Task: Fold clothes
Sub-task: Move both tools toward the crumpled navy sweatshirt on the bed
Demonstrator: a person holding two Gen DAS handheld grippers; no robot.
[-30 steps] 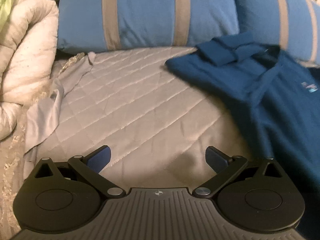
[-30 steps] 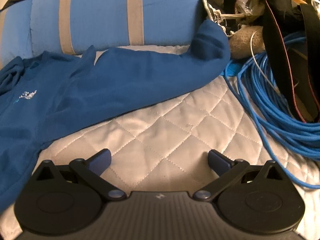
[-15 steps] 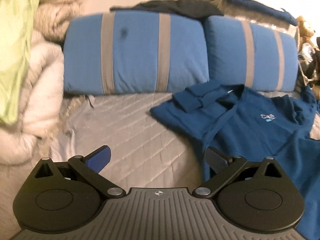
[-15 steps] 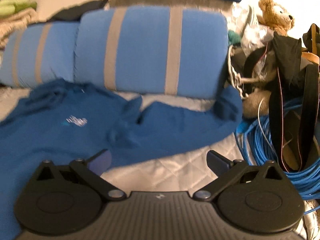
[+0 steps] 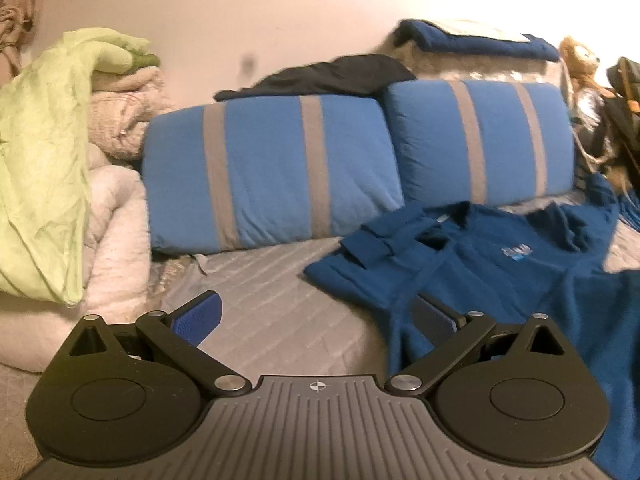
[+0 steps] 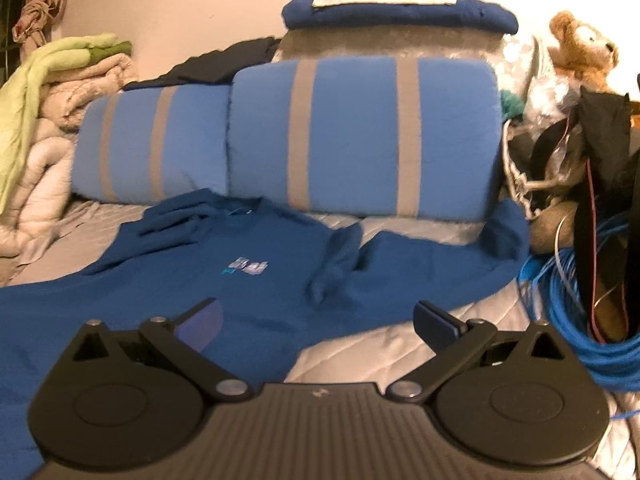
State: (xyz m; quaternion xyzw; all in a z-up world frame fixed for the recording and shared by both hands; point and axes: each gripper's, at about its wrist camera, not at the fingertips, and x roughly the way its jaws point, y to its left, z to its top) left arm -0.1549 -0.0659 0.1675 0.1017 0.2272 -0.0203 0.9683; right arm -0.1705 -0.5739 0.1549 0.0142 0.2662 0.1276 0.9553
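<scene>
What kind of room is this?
Probably a bedroom: a quilted bed with two striped pillows against the wall, piled blankets beside them, and a teddy bear in the corner.

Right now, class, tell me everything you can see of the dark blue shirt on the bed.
The dark blue shirt looks like soft knit, with a small pale logo on the chest. It lies spread on the quilted bedcover, collar toward the striped pillows. One sleeve is folded in, the other stretches toward the blue cable coil. No gripper holds it.
</scene>
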